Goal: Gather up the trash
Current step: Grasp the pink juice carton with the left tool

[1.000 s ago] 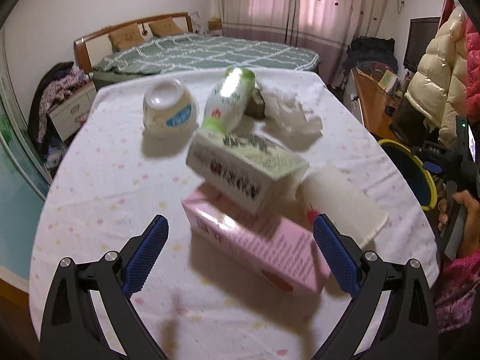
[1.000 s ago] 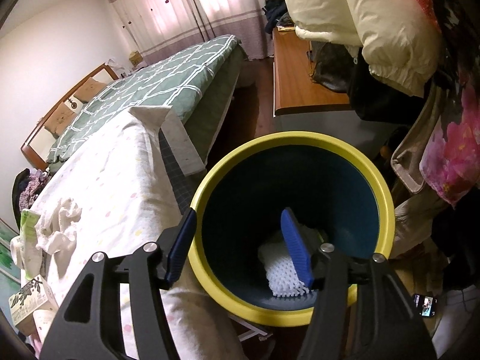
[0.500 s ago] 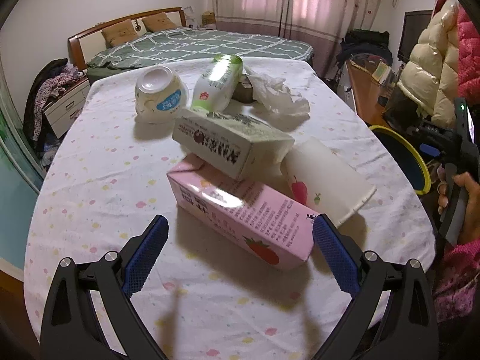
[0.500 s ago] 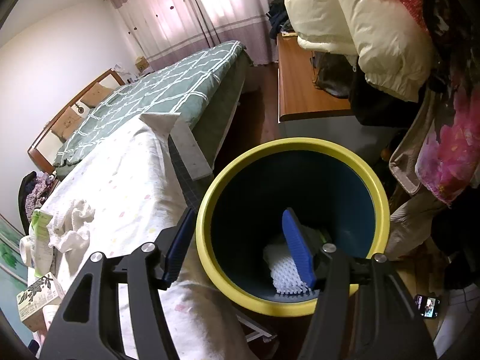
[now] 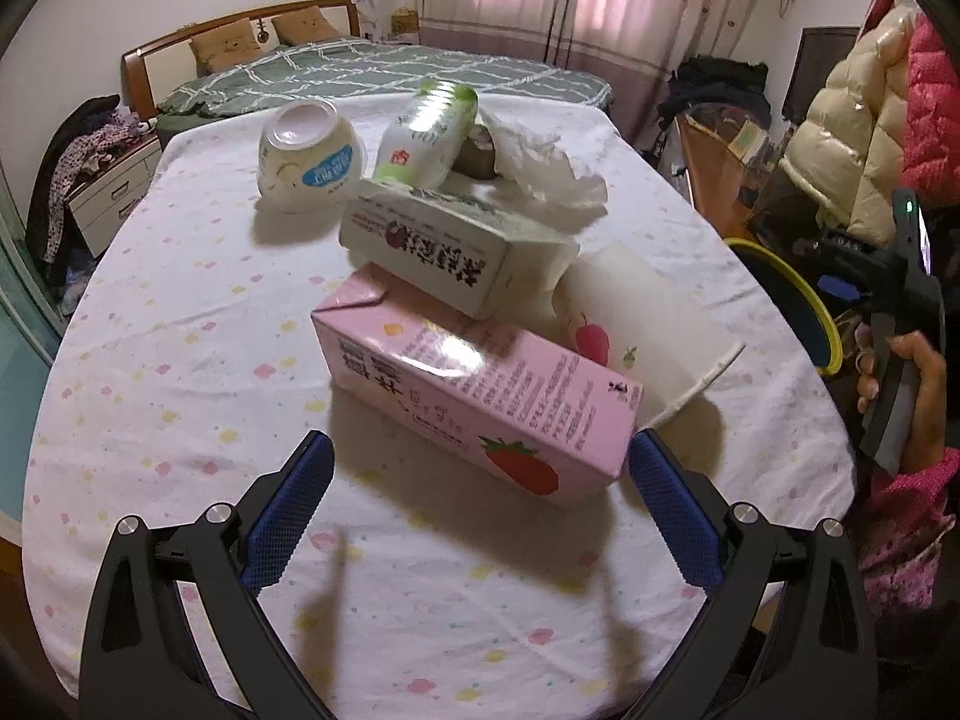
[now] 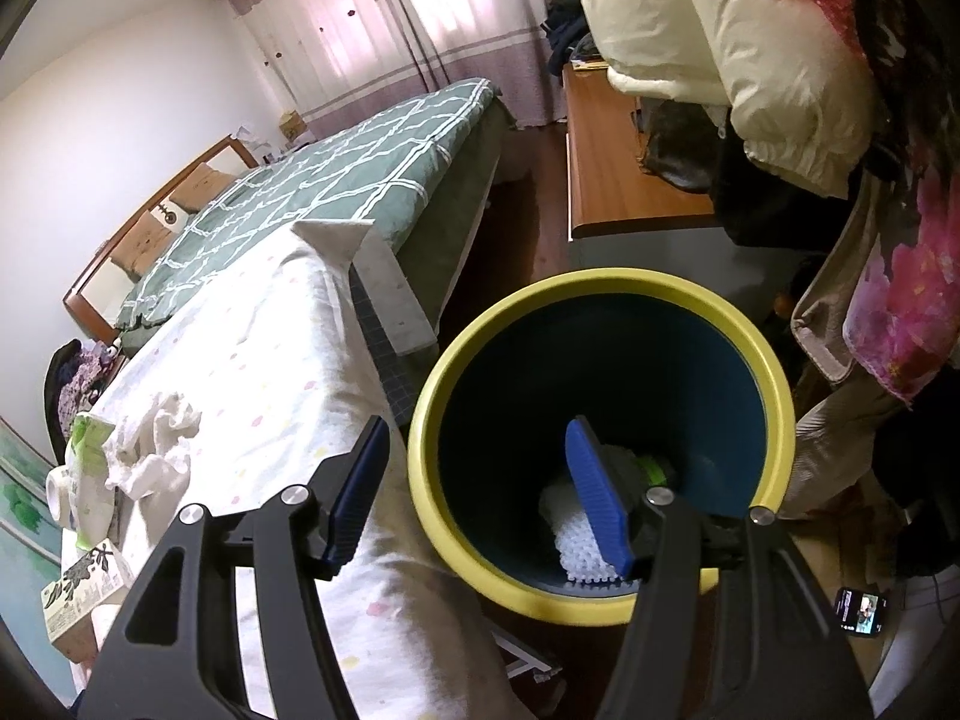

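The left gripper (image 5: 480,486) is wide open and holds nothing, its bumpy blue pads on either side of a long pink carton (image 5: 474,384) lying on the soft dotted tablecloth (image 5: 180,330). The right gripper (image 6: 480,492) is open and empty over the round yellow-rimmed bin (image 6: 774,384), where bumpy white foam (image 6: 570,534) lies at the bottom.

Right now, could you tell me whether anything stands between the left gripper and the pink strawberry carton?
Nothing visible does. The left gripper is open, and the pink carton lies just ahead of its fingertips on bare tablecloth. The white carton leans on its far end.
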A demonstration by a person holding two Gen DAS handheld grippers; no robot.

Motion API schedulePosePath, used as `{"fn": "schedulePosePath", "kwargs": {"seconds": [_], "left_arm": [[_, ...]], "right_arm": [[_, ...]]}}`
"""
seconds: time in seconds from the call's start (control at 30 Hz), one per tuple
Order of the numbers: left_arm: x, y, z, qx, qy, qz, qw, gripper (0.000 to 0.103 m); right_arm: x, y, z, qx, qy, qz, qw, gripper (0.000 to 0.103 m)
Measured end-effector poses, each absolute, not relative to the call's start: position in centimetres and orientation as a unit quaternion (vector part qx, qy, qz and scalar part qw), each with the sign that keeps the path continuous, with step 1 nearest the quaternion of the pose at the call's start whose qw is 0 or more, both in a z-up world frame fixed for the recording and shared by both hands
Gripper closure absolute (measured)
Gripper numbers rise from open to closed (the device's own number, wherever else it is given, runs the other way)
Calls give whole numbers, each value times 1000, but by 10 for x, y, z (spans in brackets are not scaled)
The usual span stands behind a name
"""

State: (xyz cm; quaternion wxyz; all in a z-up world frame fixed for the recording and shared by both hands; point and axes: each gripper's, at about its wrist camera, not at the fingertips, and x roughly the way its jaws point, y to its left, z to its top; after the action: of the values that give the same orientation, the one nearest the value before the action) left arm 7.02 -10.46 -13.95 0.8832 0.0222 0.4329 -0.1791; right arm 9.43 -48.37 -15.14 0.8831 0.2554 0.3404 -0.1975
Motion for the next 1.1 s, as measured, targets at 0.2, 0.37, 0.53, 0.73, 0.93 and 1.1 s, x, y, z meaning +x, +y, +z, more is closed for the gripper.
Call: {"fn": "schedulePosePath", "kwargs": {"seconds": [0.2, 0.37, 0.53, 0.73, 0.93, 1.1], "left_arm": [[75, -95, -145, 17, 440, -154, 884, 6], [83, -59, -146, 7, 437, -96, 894, 6], [94, -8, -145, -27, 434, -9, 900, 7], [87, -27, -133, -25, 411, -74, 908, 8], [116, -43, -147, -16, 426, -79, 901, 32], [128, -43, -155, -29, 430, -89, 898, 57]], "right_arm": [[97, -483, -149, 256, 339, -193, 885, 45], [97, -481, -149, 255, 341, -191, 884, 45], [98, -479, -149, 256, 342, -189, 884, 45], [99, -475, -145, 254, 337, -183, 888, 45], [99, -469, -143, 245, 339, -177, 891, 45], [98, -467, -144, 243, 340, -174, 892, 45]]}}
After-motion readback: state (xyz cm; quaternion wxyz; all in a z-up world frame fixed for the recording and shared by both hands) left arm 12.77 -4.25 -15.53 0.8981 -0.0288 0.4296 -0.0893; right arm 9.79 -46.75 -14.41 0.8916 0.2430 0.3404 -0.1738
